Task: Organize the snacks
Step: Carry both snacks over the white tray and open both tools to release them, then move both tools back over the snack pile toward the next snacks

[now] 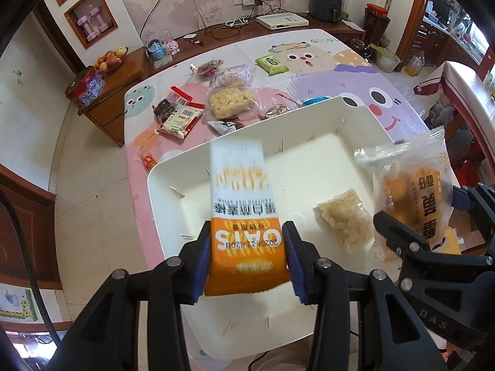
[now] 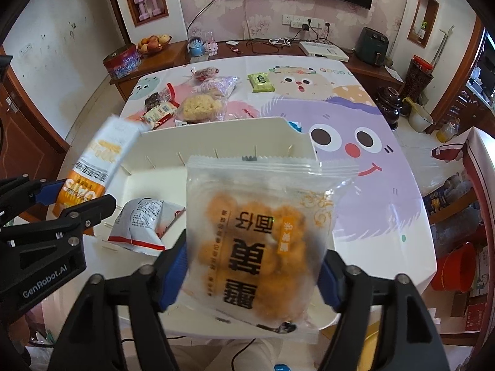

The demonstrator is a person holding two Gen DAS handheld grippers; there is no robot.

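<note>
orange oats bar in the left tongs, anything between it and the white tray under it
Nothing visible does. The oats bar hangs over a bare part of the white tray. The clear flaky snack pack lies off to its right, and the red-and-white packet also sits clear of the drop.

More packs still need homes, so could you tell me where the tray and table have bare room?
The white tray has bare floor along its far wall, beyond the pale pack and the red-and-white pack. The table is bare right of the tray, on the purple cartoon face. Beyond the tray's far-left corner, loose snacks crowd it.
</note>
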